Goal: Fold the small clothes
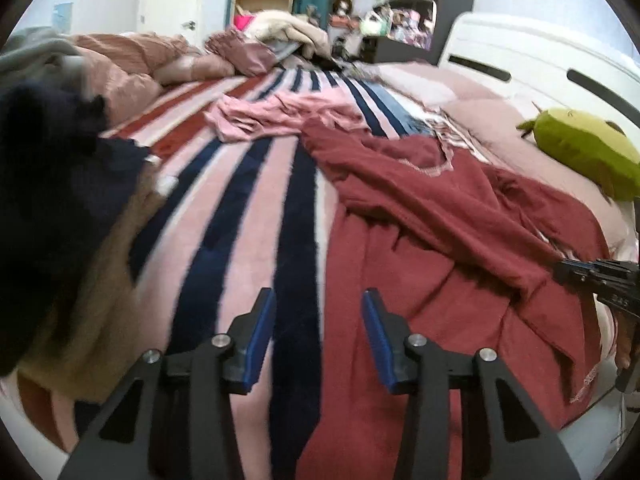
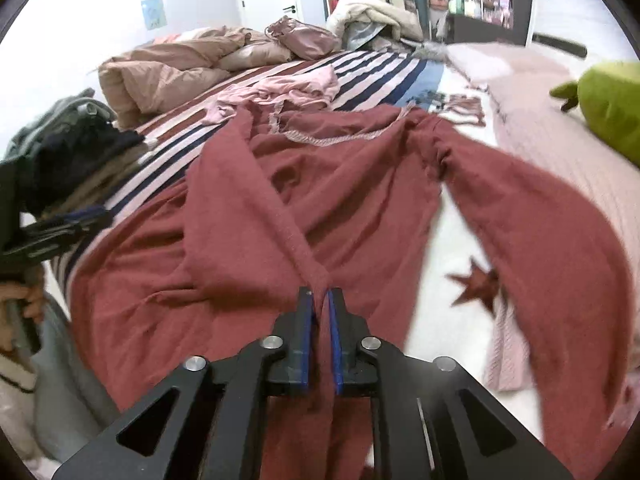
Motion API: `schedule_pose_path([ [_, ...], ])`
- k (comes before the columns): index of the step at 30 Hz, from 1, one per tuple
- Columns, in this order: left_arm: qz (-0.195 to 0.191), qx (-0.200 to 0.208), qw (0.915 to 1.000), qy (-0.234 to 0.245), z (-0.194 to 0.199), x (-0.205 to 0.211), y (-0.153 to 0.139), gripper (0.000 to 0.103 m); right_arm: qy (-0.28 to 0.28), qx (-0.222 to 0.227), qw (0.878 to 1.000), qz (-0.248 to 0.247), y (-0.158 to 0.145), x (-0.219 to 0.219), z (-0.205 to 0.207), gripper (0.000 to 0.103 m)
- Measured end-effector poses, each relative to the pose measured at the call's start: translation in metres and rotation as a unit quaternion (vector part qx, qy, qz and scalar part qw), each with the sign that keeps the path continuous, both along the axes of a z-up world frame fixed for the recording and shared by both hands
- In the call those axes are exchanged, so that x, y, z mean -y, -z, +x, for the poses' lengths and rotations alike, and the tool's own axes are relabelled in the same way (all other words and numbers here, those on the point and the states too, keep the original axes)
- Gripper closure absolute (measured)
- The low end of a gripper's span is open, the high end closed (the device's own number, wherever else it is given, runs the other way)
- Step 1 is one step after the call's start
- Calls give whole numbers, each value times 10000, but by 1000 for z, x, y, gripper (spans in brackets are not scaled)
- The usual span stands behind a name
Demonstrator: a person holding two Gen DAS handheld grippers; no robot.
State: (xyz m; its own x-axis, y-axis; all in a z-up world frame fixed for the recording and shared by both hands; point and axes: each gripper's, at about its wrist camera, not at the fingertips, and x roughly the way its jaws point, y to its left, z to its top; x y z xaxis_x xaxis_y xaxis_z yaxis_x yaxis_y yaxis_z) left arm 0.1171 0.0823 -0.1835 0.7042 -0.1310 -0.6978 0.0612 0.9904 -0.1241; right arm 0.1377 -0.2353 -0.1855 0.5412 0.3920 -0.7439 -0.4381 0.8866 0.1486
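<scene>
A dark red garment (image 2: pixel 320 184) lies crumpled across the striped blanket (image 2: pixel 360 72), its sleeve trailing off to the right. My right gripper (image 2: pixel 320 298) is shut on a pinched fold of this garment near its lower edge, and the cloth runs down between the blue pads. In the left wrist view the red garment (image 1: pixel 440 220) fills the right half. My left gripper (image 1: pixel 318 300) is open with nothing between its fingers, hovering over the blanket (image 1: pixel 240 220) at the garment's left edge. A pink garment (image 1: pixel 272 120) lies rumpled farther back.
A stack of dark and tan clothes (image 1: pixel 60 200) sits at the left. A green plush toy (image 1: pixel 588 152) rests on the pale pink cover at the right. Bunched bedding (image 2: pixel 168 68) and a pink bag (image 2: pixel 304 38) lie at the far end. A white headboard (image 1: pixel 520 56) stands to the right.
</scene>
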Motion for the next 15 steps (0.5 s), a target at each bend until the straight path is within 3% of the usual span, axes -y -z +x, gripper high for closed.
schedule_pose_path([
  [1,-72,-56,9999,55,5,1,2,62,-37,-26,10000,38,1,1,-3,72],
  [2,-105,-103,9999,56,11,3,5,62,-78,-72,9999,69,2,1,-7,65],
  [4,-18,-214,9998,9,23,10,10,62,-179,-263,9995,73,10,0,-14,62],
  [5,51,-225,9997,-5,27,14,13,72,-191,-332,9993,18,14,-1,-17,64],
  [6,145,-234,9996,-36,32,19,16,81,-184,-353,9992,-68,18,-2,-21,77],
  [7,219,-300,9993,-40,36,22,20,99,-145,-232,9995,-176,21,-4,-25,103],
  [11,589,-166,9974,-370,31,25,24,102,-14,-30,10000,18,18,2,-30,103],
  [15,499,-223,9969,-572,28,8,25,102,379,163,9991,-107,6,19,-22,103],
])
